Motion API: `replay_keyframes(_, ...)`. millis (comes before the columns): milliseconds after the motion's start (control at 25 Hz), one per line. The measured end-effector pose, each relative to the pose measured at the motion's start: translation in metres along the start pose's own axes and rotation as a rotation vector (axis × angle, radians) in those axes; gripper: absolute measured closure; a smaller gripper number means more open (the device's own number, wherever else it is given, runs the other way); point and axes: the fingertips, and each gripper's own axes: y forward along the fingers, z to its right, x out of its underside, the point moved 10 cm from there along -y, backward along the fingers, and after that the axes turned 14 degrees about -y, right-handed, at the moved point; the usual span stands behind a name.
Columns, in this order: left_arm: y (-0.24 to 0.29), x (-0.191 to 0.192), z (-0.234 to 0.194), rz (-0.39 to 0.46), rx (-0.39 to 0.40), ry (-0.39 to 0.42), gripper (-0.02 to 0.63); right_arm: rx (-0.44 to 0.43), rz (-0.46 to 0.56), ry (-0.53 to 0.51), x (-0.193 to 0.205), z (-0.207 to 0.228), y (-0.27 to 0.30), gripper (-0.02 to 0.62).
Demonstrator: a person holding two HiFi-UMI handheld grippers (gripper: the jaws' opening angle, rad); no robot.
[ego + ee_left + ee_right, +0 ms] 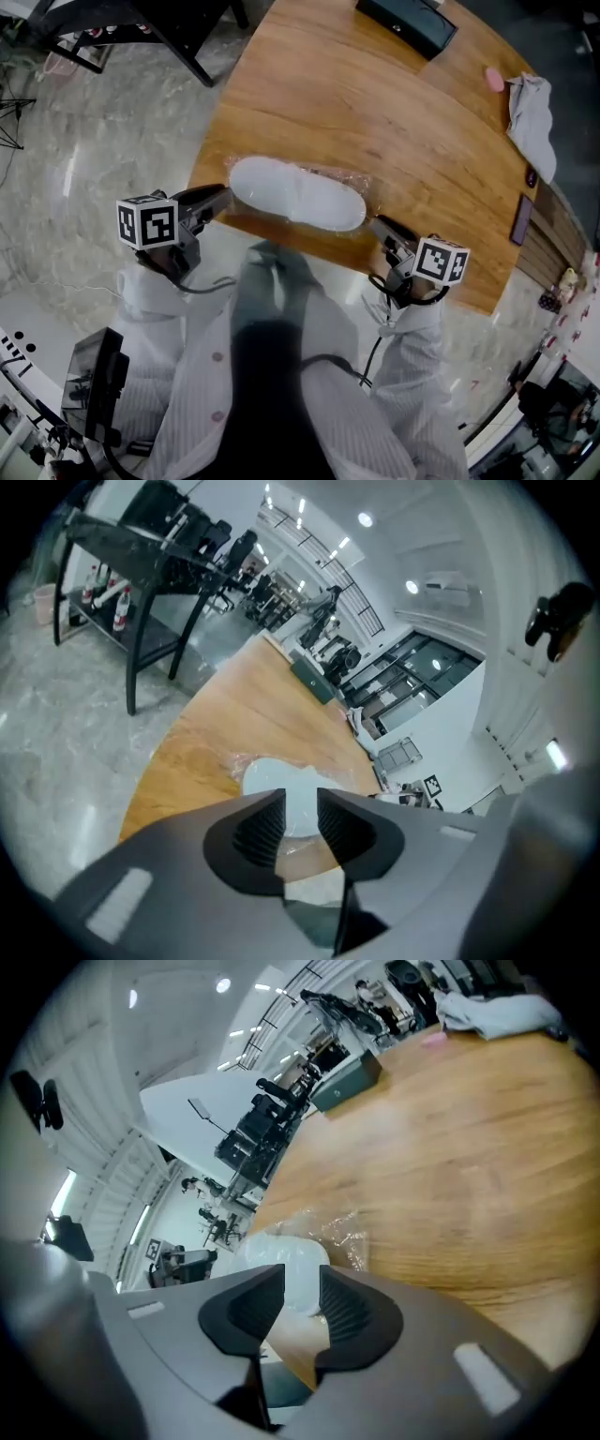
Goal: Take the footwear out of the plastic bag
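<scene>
A pair of white slippers point(295, 195) lies in a clear plastic bag point(361, 183) near the front edge of the wooden table point(375, 103). In the head view my left gripper point(225, 199) points at the left end of the package and my right gripper point(380, 225) at its right end, both close to it. The left gripper view looks past the open left gripper point(301, 817) to the white slipper point(277, 778) beyond, with nothing between the jaws. In the right gripper view, the right gripper point(302, 1302) is also open, with the slipper point(281, 1252) and crinkled bag point(342, 1232) just ahead.
At the table's far edge sits a black box point(408, 23). A pink object point(494, 79), a grey cloth point(532, 122) and a dark phone point(521, 220) lie along the right side. A black metal rack point(141, 28) stands on the marble floor at the upper left.
</scene>
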Motion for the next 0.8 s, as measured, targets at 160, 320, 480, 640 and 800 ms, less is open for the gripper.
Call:
replay_keyframes(160, 0.016, -0.012, -0.022, -0.138, 0.027, -0.090, 0.414, -0.097, -0.097, 0.125, 0.003, 0.027, 0.019, 0.465)
replay_keyframes(320, 0.028, -0.023, -0.033, -0.212, -0.023, -0.088, 0.416, -0.164, -0.137, 0.181, 0.004, 0.040, 0.029, 0.463)
replay_keyframes(480, 0.045, -0.029, -0.040, -0.301, -0.032, -0.124, 0.453, -0.208, -0.155, 0.184, 0.006, 0.055, 0.035, 0.462)
replay_keyframes(640, 0.054, -0.028, -0.047, -0.348, -0.001, -0.165, 0.470, -0.298, -0.132, 0.224, 0.007, 0.055, 0.040, 0.463)
replay_keyframes(800, 0.057, -0.028, -0.048, -0.372, 0.000, -0.181, 0.482, -0.411, -0.154, 0.194, 0.002, 0.048, 0.046, 0.459)
